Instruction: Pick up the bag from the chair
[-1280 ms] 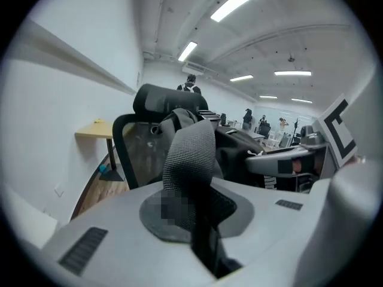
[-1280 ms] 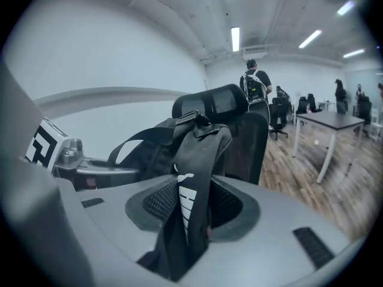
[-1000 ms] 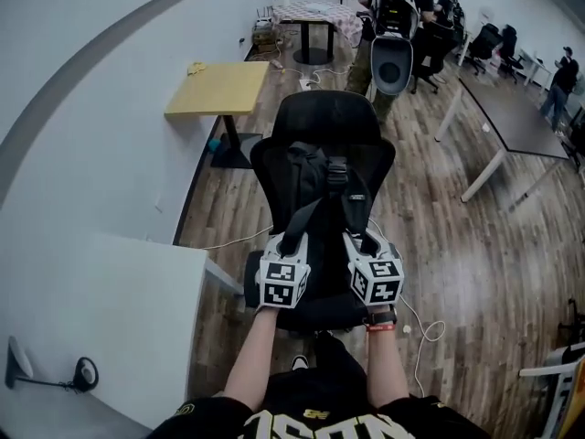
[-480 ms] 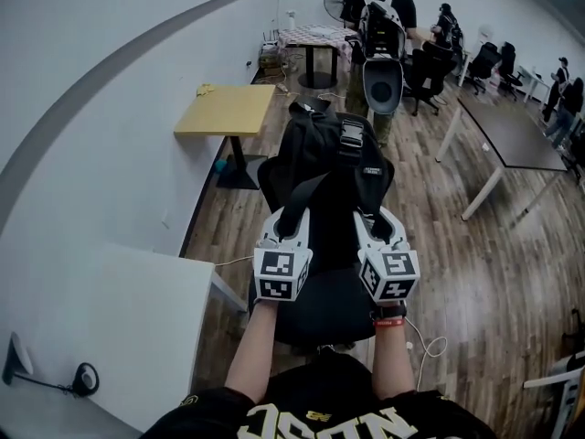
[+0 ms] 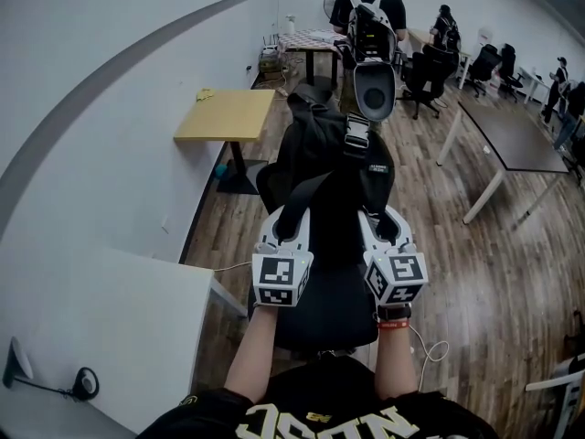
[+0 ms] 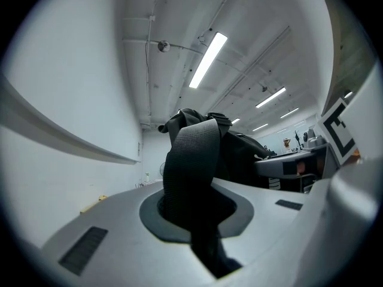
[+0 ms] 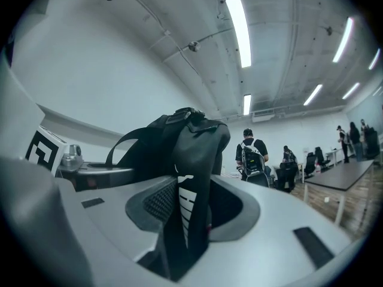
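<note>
Bag (image 5: 334, 158) mid-lift at the centre of the head view: a black backpack held up by its two shoulder straps in front of the chair (image 5: 320, 318). The left gripper (image 5: 289, 219) is clenched on the left strap (image 6: 191, 160) and the right gripper (image 5: 380, 219) is clamped on the right strap (image 7: 190, 172), each band running straight through the slot between the jaws in its own gripper view. The pack's body stands beyond and above both pairs of jaws, its top reaching toward the upper middle of the frame; the chair's seat shows below the grippers at lower centre. By the look of it the grasp is made and the step in hand is the raise itself. Whether the bag's base has cleared the seat cannot be told, since the grippers cover it. The next move would call for both grips firm and level while the bag comes up and toward the person — clear of the chair's back — so that neither strap slips.
</note>
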{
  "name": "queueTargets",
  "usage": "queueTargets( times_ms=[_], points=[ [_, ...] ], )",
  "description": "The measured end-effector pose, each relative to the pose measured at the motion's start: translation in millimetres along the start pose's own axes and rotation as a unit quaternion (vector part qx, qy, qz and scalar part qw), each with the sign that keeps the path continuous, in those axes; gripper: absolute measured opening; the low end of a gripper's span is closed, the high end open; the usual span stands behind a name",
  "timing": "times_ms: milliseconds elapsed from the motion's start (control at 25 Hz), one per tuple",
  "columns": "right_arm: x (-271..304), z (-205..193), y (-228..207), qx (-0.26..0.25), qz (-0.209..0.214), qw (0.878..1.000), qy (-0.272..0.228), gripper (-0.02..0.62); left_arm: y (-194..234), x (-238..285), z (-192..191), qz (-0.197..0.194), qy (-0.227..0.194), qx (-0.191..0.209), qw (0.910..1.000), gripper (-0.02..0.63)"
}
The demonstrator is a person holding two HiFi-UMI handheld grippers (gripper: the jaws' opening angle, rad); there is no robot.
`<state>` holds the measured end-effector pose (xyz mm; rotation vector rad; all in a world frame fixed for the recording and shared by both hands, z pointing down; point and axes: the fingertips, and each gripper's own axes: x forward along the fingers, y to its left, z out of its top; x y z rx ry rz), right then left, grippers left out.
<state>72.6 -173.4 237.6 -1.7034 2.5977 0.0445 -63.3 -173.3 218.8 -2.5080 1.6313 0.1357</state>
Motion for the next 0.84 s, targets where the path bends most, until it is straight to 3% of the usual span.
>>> queueTargets(
  times_ms=[200, 840],
  points=[
    [2.6, 1.1, -2.1, -0.007, 0.005, 1.0, 0.003, 0.152, -1.4, 2.0, -0.7, -0.004, -0.001, -0.02, 0.9998, 0.051],
    [15.6, -9.3, -7.6, -0.002, 0.019, 1.0, 0.019, 0.152, 0.4, 14.2, -12.9, -0.003, 0.005, -0.025, 0.9997, 0.052]
  ],
)
